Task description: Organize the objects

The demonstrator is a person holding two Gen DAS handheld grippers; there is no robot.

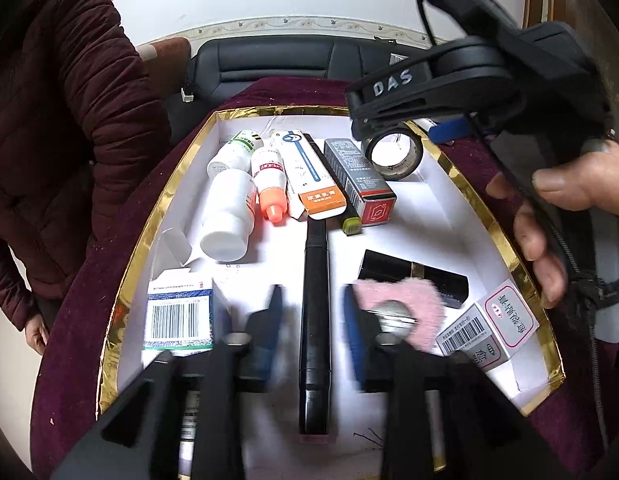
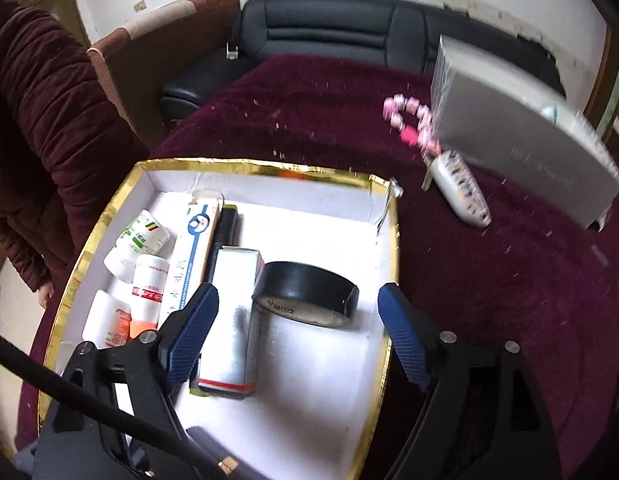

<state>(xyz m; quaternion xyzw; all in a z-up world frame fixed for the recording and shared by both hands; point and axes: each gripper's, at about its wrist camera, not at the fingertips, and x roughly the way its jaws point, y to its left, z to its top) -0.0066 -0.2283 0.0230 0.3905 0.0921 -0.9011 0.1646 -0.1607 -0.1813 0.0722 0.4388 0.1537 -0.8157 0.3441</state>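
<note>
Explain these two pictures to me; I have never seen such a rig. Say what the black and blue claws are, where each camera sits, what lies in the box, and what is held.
No robot here: a person holds a two-finger gripper in each hand, each with a camera looking along its fingers.

The left camera shows the left gripper open astride a long black pen-like stick, its pads apart from it. The right gripper appears top right over a roll of black tape.

The right camera shows the right gripper open, tape lying loose between its fingers.

Both sit in a white gold-rimmed box with white bottles and small cartons, on a maroon velvet cloth. Nothing is held.
</note>
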